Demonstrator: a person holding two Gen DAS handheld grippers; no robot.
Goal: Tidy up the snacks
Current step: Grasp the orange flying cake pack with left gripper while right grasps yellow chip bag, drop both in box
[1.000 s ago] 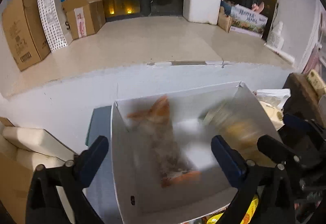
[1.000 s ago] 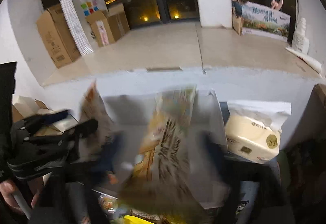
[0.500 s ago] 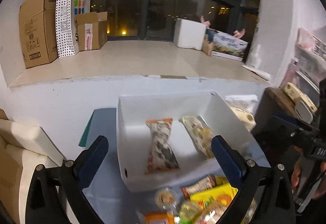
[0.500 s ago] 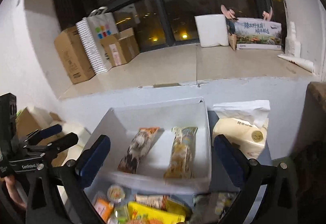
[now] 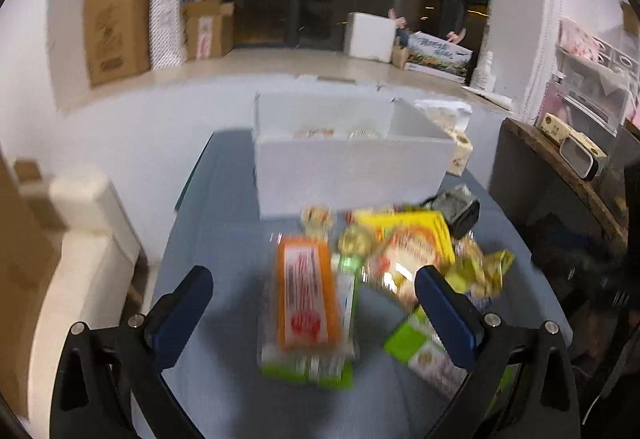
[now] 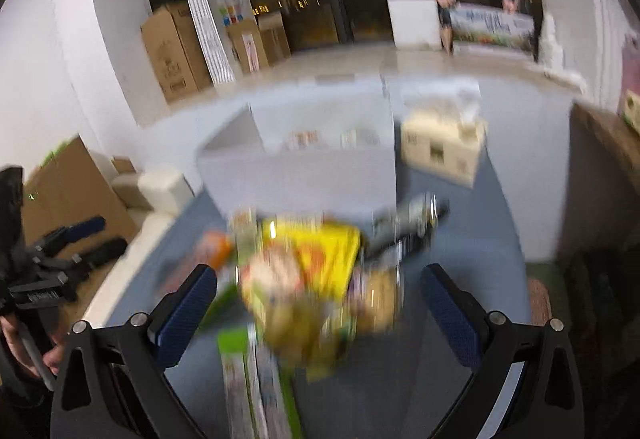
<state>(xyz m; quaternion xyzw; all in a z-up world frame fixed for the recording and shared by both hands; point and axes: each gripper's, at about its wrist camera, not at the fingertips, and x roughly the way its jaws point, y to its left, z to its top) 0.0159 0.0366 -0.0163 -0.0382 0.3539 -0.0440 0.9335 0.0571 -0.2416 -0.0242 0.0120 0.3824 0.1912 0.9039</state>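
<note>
Both grippers hang above a blue table (image 5: 208, 359), each with its two blue-padded fingers spread wide and nothing between them. The left gripper (image 5: 312, 313) frames an orange packet (image 5: 306, 303) that lies on top of a green-edged pack (image 5: 308, 365). The right gripper (image 6: 318, 311) sits over a blurred heap of snacks (image 6: 308, 279), in which a yellow bag (image 6: 324, 255) is the clearest piece.

In the left wrist view the loose pile counts roughly eight or nine wrapped items, though motion blur keeps the tally uncertain: the orange packet, the green-edged pack, the yellow bag (image 5: 408, 235), one green box (image 5: 424, 355) at the right finger, one silver-grey pouch (image 5: 458, 207), and several small round or crinkled packets.

Behind the pile stands one white box (image 5: 348, 171), open at the top, with two packets (image 5: 336, 133) just visible inside it. One tissue pack (image 6: 440, 151) rests beside the box on its right. At the left edge of the right wrist view a hand (image 6: 24, 347) holds the other gripper's handle.
</note>
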